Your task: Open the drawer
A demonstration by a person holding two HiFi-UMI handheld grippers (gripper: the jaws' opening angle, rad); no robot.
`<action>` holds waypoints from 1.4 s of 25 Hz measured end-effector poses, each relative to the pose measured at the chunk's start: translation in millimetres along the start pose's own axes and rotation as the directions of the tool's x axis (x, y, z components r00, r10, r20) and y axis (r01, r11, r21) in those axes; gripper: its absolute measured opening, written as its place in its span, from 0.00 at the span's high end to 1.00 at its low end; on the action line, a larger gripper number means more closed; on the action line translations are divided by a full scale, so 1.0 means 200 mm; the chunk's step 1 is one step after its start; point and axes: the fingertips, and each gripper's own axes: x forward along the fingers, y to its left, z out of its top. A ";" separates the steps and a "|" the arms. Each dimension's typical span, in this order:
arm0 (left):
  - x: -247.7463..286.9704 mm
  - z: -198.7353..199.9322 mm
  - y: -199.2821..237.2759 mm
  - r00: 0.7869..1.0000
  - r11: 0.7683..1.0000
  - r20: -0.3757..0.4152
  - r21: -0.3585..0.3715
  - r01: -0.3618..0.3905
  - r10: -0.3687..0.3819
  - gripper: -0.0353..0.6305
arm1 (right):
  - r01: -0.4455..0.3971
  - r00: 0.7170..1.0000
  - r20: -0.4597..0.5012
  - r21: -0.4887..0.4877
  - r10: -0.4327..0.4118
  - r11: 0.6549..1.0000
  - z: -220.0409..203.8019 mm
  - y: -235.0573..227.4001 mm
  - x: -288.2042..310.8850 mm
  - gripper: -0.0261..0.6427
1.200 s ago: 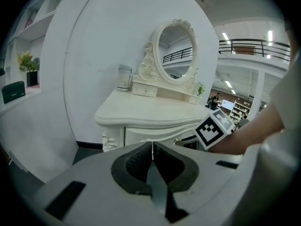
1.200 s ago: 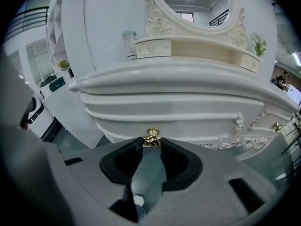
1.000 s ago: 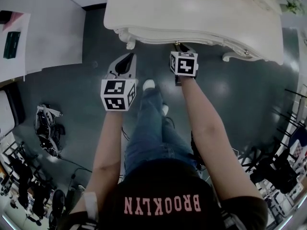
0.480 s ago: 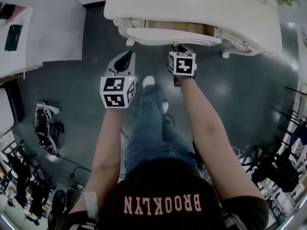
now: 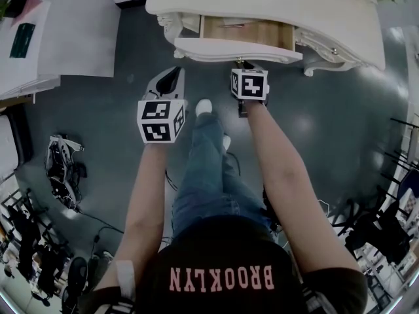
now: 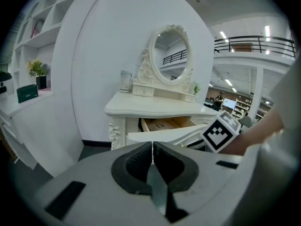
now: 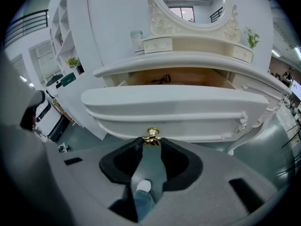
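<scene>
A white dressing table (image 5: 275, 5) stands ahead, and its drawer (image 5: 236, 49) is pulled partly out, showing a wooden inside (image 7: 174, 77). The gold knob (image 7: 152, 134) on the drawer front (image 7: 174, 108) sits between the tips of my right gripper (image 7: 152, 141), which is shut on it. In the head view that right gripper (image 5: 244, 63) meets the middle of the drawer front. My left gripper (image 5: 171, 78) hangs to the left of it, short of the table, shut with nothing in it. In the left gripper view the left gripper (image 6: 152, 148) points toward the drawer (image 6: 164, 125).
An oval mirror (image 6: 171, 55) and a small jar (image 6: 125, 81) stand on the table top. A small dark item (image 7: 161, 79) lies inside the drawer. White shelving (image 5: 46, 38) stands at the left. The person's leg and shoe (image 5: 203, 108) are between the grippers. Gear (image 5: 62, 169) lies on the floor at left.
The drawer has slid out of the table and its wooden inside now shows. My right gripper came back with the knob, and the left gripper moved back alongside.
</scene>
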 end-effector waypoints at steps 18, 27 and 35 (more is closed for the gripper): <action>-0.21 -0.09 -0.07 0.999 0.999 0.022 -0.004 -0.033 0.033 0.94 | -0.003 1.000 -0.031 -0.011 0.003 1.000 -0.21 0.06 -0.13 0.80; -0.25 -0.13 -0.15 0.999 0.999 0.028 -0.001 -0.032 0.032 0.94 | -0.027 0.999 -0.033 -0.026 0.026 0.999 -0.30 0.10 -0.19 0.79; -0.31 -0.16 -0.21 0.999 0.999 0.032 -0.003 -0.044 0.044 0.94 | 0.006 0.996 -0.091 -0.054 -0.010 0.999 -0.43 0.05 -0.26 0.96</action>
